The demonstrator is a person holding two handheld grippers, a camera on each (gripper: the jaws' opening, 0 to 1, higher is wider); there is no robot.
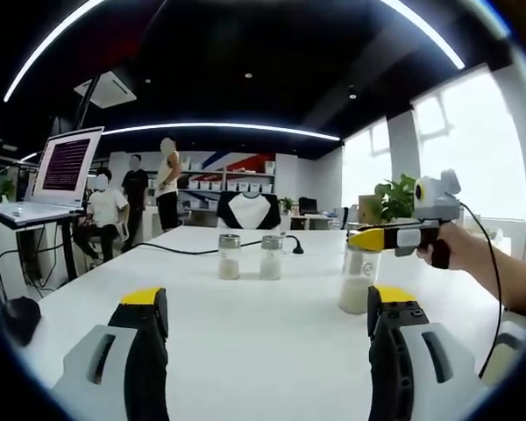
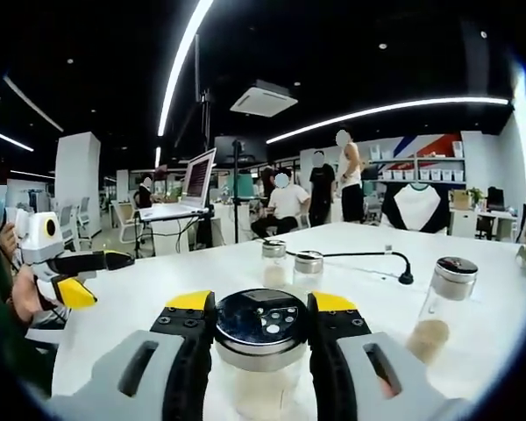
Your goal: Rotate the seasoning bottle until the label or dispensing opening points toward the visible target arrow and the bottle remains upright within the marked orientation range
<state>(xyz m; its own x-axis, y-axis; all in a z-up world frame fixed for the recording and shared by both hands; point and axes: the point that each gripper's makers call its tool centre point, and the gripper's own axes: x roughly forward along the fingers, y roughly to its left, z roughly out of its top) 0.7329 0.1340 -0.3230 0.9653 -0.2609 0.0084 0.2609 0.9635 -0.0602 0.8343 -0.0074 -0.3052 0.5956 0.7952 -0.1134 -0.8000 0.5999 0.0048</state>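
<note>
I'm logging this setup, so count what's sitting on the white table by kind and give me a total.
seasoning bottles: 4
black cable: 1
Total: 5

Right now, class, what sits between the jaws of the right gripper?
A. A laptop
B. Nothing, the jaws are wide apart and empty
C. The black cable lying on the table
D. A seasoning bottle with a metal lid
D: in the right gripper view, the right gripper has its yellow-tipped jaws closed against both sides of the seasoning bottle, whose perforated metal lid faces the camera.
</note>
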